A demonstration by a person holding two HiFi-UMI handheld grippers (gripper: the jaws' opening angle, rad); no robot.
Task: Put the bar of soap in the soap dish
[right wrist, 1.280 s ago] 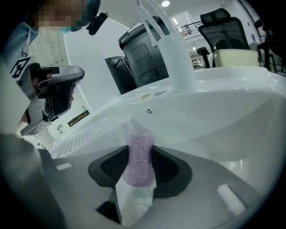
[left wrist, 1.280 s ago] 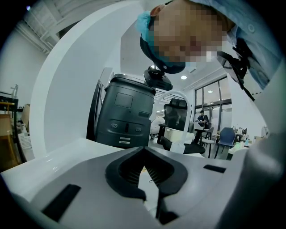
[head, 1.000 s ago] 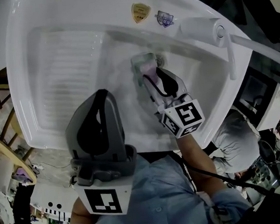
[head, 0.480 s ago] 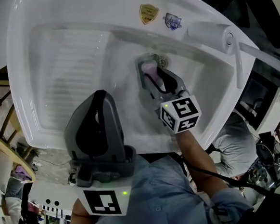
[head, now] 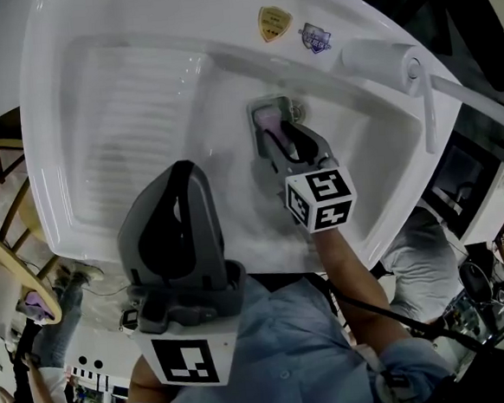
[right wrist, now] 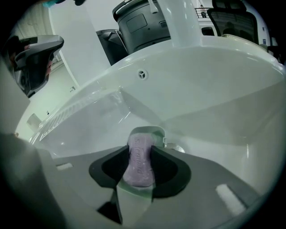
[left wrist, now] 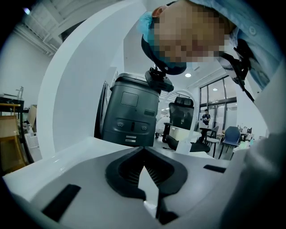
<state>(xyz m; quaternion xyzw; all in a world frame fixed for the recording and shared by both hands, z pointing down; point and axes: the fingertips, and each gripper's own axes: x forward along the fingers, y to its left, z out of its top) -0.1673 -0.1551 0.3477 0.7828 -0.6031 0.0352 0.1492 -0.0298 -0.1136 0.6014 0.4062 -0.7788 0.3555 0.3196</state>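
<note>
Right gripper (head: 279,136) hides near part of soap dish (head: 253,111), bar of soap (head: 267,117).

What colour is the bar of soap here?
The bar of soap is pale lilac; it shows best in the right gripper view.

The pale purple soap bar (right wrist: 139,163) lies flat in the translucent greenish soap dish (right wrist: 157,132).

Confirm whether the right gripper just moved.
Yes. In the head view the right gripper has sunk toward the drain, deeper into the sink. Its jaws have just been closing, bar of soap between them.
</note>
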